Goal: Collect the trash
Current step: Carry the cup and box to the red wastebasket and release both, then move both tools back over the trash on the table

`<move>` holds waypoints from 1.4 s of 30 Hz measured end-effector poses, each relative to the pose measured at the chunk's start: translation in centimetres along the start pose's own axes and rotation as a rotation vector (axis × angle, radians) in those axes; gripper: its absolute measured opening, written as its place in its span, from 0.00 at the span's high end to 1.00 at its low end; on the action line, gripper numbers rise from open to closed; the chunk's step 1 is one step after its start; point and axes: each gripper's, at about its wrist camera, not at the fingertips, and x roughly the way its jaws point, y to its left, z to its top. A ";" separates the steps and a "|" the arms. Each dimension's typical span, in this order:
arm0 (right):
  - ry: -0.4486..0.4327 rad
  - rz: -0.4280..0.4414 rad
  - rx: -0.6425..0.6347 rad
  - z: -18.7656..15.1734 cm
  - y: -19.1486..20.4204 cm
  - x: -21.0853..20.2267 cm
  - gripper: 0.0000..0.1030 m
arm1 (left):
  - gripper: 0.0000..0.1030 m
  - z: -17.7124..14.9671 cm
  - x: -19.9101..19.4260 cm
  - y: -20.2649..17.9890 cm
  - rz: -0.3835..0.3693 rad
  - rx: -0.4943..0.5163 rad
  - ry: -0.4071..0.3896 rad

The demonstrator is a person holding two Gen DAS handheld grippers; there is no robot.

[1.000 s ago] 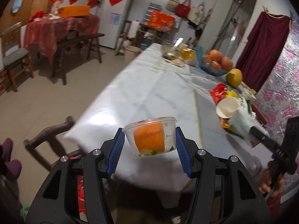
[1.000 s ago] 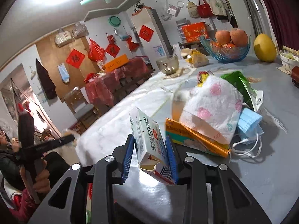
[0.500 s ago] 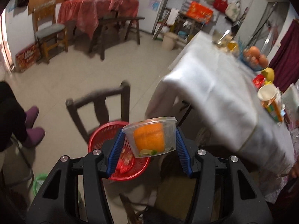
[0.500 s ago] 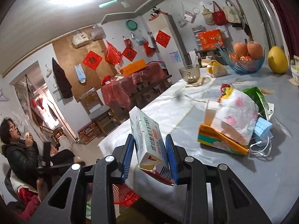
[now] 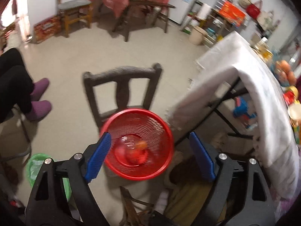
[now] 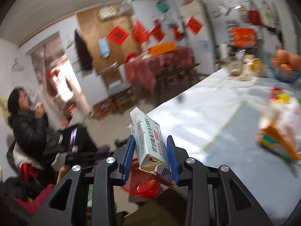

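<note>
I held my left claw (image 5: 148,158) wide open and empty right above the red trash basket (image 5: 165,131), so trash fell in. My right claw (image 6: 150,153) squeezed a torn medicine box (image 6: 148,137), the basket just below it.

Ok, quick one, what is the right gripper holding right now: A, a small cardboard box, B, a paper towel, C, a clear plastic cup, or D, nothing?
A: the right gripper is shut on a small cardboard box with printed text, pinched between its blue pads.
</note>
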 end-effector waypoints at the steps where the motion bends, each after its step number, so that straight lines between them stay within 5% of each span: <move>1: 0.032 0.014 -0.018 -0.2 0.9 1.2 0.66 | 0.11 0.1 -0.2 0.6 0.016 -0.026 -0.008; 12: 0.421 0.096 -0.242 -5.0 9.9 18.7 0.63 | 0.10 0.4 1.6 7.0 0.186 -0.213 0.006; 14: 0.398 0.046 -0.285 -4.9 11.0 20.3 0.48 | 0.10 0.3 1.7 7.9 0.187 -0.239 0.013; 18: 0.296 0.070 -0.277 -3.6 10.7 17.8 0.40 | 0.10 0.1 2.2 7.7 0.183 -0.228 0.031; 25: 0.084 -0.023 -0.193 -0.1 5.7 9.3 0.25 | 0.10 0.3 1.4 4.7 0.172 -0.124 -0.010; 36: -0.200 -0.339 -0.071 0.7 -4.1 -4.4 0.06 | 0.10 0.3 -4.1 -3.6 0.087 0.111 -0.159; 42: -0.234 -0.489 0.075 -2.0 -11.8 -9.8 0.05 | 0.10 0.7 -5.1 -10.4 -0.047 0.219 -0.158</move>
